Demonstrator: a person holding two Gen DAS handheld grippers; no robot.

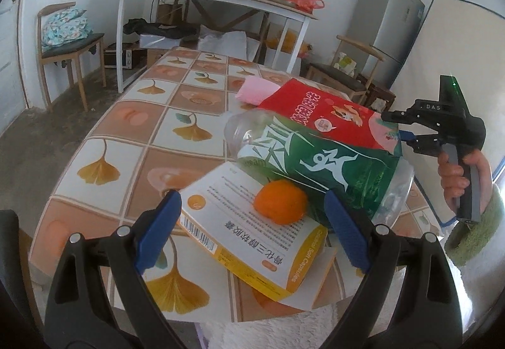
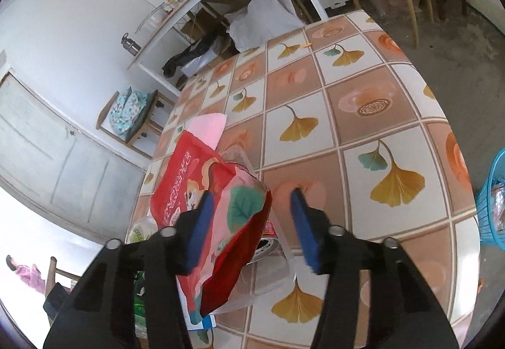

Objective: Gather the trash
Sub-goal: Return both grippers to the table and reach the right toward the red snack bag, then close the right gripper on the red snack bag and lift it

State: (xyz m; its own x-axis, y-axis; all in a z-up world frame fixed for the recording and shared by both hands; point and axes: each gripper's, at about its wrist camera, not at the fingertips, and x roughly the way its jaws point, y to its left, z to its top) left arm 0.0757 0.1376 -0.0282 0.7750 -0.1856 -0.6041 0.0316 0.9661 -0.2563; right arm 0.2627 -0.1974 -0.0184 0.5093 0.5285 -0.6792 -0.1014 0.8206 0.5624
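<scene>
While the glossy red snack pouch (image 2: 202,188) lies atop the litter heap near the tabletop's near edge, the right gripper (image 2: 249,230) straddles its torn end, jaws parted and not pressing it. They could pinch only a slippery corner, letting the pouch slide out on lifting. Beneath it lie a crushed clear plastic bottle with a green label (image 1: 315,159) and a white-and-yellow cardboard capsule box (image 1: 252,238) carrying a small orange fruit (image 1: 280,202), which may roll off if the heap shifts. The left gripper (image 1: 252,229) hovers with its jaws spread over that box, grasping nothing. A blue plastic basket (image 2: 492,200) is cut off at the frame edge; its contents are unclear, and the pink sheet (image 1: 257,91) is mostly covered.
</scene>
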